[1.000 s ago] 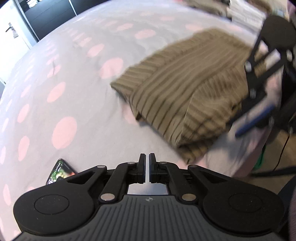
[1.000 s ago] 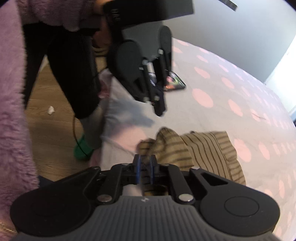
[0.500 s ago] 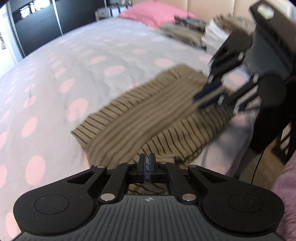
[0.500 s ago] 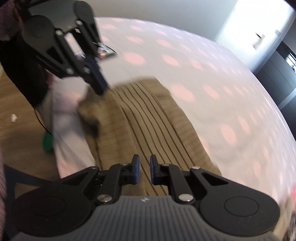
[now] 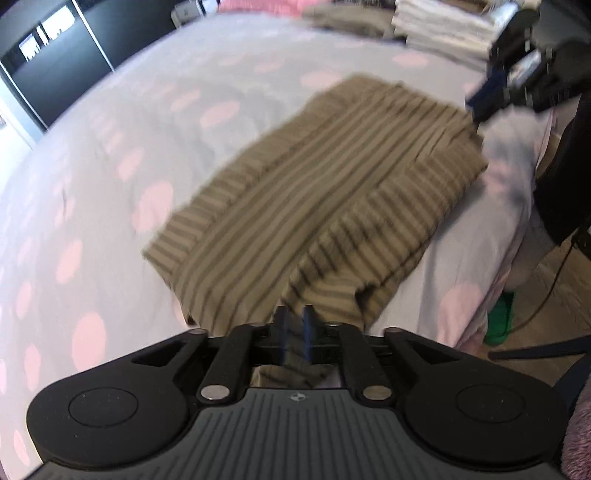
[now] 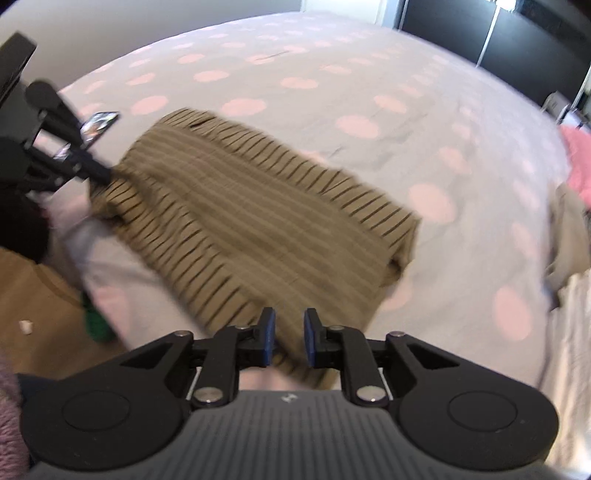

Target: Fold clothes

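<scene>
An olive striped garment (image 5: 321, 199) lies folded near the edge of a grey bed sheet with pink dots (image 5: 122, 122). It also shows in the right wrist view (image 6: 251, 229). My left gripper (image 5: 294, 326) sits at the garment's near corner with a narrow gap between its blue pads, and cloth lies between them. It shows at the left of the right wrist view (image 6: 101, 173), touching the garment's corner. My right gripper (image 6: 289, 334) is open over the garment's other end, holding nothing. It appears at the far right of the left wrist view (image 5: 480, 107).
A phone (image 6: 98, 123) lies on the sheet beside the garment. Stacked folded laundry (image 5: 443, 26) and a pink pillow (image 6: 580, 162) lie at the head of the bed. Wooden floor (image 6: 33, 295) and a green object (image 5: 498, 321) are off the bed's edge.
My right gripper has opened wider and swung round over the garment's end. My left gripper has parted slightly at the garment's corner. The garment lies flatter and more spread.
</scene>
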Available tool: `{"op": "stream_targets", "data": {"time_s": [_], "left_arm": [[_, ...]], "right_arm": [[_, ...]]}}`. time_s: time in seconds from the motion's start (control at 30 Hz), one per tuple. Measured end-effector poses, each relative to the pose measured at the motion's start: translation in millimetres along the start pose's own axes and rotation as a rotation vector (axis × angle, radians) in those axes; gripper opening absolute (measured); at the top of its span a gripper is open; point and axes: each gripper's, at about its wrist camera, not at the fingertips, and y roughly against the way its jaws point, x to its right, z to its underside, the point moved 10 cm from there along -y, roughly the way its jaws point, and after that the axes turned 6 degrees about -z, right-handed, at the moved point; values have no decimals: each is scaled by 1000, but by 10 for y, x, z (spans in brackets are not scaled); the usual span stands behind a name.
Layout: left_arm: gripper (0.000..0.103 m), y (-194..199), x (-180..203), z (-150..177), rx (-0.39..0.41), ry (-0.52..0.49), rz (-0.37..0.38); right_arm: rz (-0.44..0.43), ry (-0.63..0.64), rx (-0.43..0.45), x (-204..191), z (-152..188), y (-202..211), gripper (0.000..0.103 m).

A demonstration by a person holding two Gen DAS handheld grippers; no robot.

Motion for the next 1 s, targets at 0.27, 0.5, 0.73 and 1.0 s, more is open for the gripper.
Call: {"op": "stream_targets", "data": {"time_s": [0.27,0.5,0.73,1.0], "left_arm": [[14,-53,346,-460,60,-129,24],[14,-179,606,-560,37,-226,22],[31,-171,452,-341,5,-190,17],[45,-87,339,-122,4,-189,-18]], "right_arm": [[-30,122,-48,-172,215,-164,30],[-52,167,-33,-154,214,-288,0],[79,129,100,87,0,-8,0],[136,188,71,101,-96,-129,4]]}}
